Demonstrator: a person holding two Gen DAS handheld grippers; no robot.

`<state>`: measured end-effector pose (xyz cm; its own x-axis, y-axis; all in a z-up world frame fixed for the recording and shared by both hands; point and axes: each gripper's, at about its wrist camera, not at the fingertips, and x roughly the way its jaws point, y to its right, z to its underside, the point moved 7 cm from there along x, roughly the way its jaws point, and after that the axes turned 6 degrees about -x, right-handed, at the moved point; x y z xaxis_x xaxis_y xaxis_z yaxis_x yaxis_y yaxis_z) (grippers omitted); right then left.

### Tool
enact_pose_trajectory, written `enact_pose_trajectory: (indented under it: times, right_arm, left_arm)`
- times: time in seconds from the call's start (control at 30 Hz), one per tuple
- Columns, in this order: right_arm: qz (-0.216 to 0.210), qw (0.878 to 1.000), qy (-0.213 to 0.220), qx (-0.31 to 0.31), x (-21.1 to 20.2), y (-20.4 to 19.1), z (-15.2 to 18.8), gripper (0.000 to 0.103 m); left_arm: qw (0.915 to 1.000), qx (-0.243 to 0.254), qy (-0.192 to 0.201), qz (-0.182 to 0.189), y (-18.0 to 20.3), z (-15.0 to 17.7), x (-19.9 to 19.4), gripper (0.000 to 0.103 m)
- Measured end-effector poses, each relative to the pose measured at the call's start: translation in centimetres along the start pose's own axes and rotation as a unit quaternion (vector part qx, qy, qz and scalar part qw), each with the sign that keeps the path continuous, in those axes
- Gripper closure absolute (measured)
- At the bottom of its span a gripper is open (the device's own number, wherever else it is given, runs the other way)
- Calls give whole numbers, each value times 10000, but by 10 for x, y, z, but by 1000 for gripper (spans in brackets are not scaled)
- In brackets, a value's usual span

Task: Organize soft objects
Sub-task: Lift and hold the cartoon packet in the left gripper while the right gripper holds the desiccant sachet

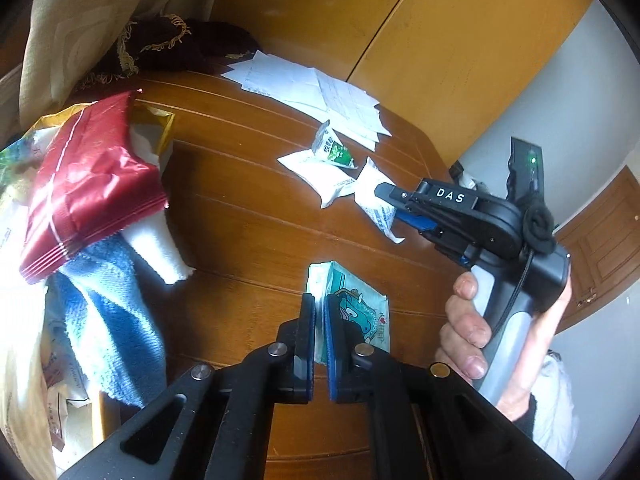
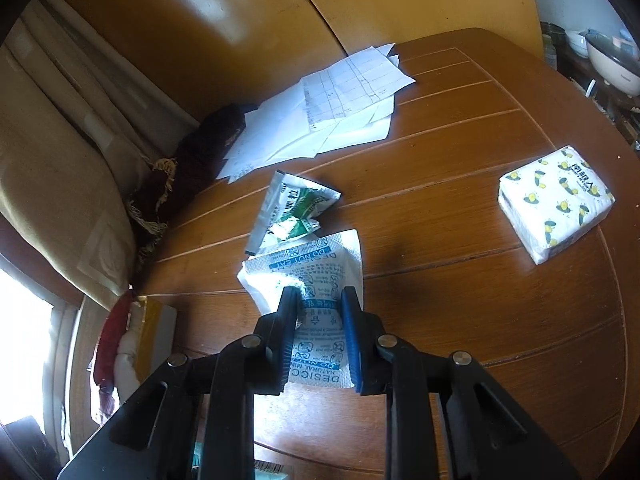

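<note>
My left gripper (image 1: pixel 319 308) is shut on a teal-printed tissue pack (image 1: pixel 352 304), held above the wooden table (image 1: pixel 248 216). My right gripper (image 2: pixel 319 300) is shut on a white desiccant packet (image 2: pixel 316 280) with blue print; it also shows in the left wrist view (image 1: pixel 390 196) gripping that packet (image 1: pixel 374 196). A second white packet (image 1: pixel 316 174) and a green-and-white sachet (image 2: pixel 294 208) lie beside it. A lemon-print tissue pack (image 2: pixel 554 200) lies on the table at the right.
A pile at the left holds a red bag (image 1: pixel 88 184), a blue towel (image 1: pixel 108 320) and a white cloth (image 1: pixel 156 240). Loose papers (image 2: pixel 332 108) lie at the table's far side. A dark fringed cloth (image 1: pixel 172 44), curtain and yellow cabinets stand behind.
</note>
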<state>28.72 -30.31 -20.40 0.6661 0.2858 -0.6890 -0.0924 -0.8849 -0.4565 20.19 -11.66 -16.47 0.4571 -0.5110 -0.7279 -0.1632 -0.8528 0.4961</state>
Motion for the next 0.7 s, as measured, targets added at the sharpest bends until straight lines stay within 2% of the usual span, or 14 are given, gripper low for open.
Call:
enact_pose_trajectory:
  times: [0.7]
  right_arm:
    - [-506, 9960, 306, -669, -10, -49, 8, 81]
  left_arm:
    - [9944, -516, 869, 308, -35, -27, -96, 100]
